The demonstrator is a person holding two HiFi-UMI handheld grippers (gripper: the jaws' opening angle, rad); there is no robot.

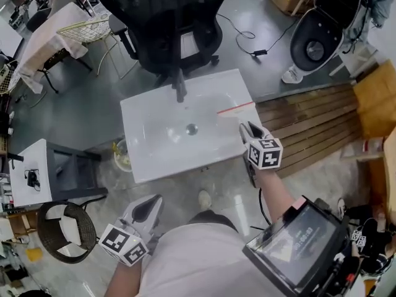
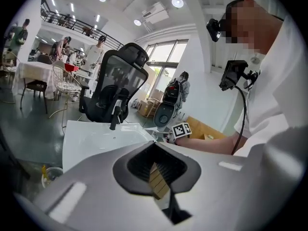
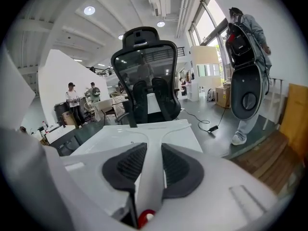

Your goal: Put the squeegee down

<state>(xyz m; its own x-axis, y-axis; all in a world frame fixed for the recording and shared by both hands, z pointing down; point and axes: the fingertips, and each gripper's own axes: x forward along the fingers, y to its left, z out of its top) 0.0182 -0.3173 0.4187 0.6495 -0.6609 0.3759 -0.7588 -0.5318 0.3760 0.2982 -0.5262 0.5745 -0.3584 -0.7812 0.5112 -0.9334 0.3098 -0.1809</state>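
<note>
A white squeegee with a red-edged blade (image 1: 235,108) hangs over the right part of the white sink top (image 1: 154,147). I cannot tell whether the blade touches it. My right gripper (image 1: 249,127) is shut on the squeegee's white handle (image 3: 150,177), which runs up between the dark pads (image 3: 122,165) to the wide head (image 3: 159,129). My left gripper (image 1: 151,204) is low at the near left, close to the person's body and off the sink. Its jaws (image 2: 155,146) stand a little apart with nothing between them; wooden slats show through the gap.
A black faucet (image 1: 179,88) and a drain (image 1: 192,129) are on the sink top. A black office chair (image 1: 173,23) stands behind it. Wooden decking (image 1: 309,125) lies to the right, and a white side table (image 1: 31,172) and wicker seat (image 1: 65,228) to the left.
</note>
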